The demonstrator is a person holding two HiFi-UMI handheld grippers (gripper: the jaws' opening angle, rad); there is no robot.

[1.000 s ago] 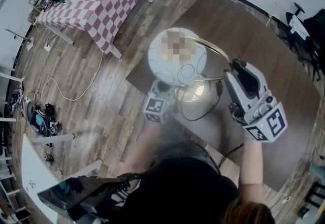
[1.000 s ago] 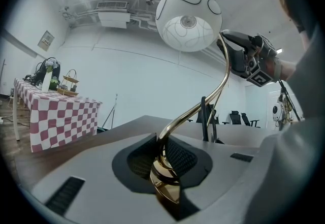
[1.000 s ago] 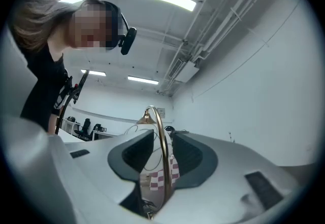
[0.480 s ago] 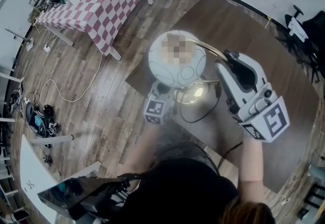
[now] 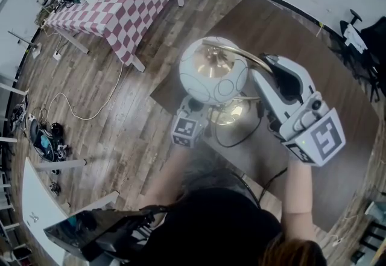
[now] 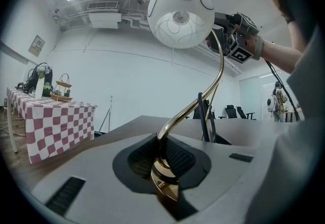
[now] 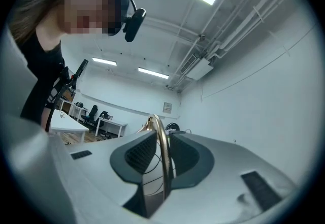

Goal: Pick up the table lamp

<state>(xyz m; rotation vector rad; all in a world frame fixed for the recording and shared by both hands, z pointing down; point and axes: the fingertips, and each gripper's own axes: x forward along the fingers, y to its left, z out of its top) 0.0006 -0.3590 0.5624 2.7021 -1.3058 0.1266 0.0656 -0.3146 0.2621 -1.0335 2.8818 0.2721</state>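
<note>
Where arched, lamp [image 7: 163, 153] inside right hand-held gripper [image 7: 163, 133]

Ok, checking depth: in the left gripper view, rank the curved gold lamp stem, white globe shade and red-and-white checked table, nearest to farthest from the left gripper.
1. Curved gold lamp stem: between the left gripper's closing jaws.
2. White globe shade: above, at stem's top.
3. Red-and-white checked table: far left.
</note>
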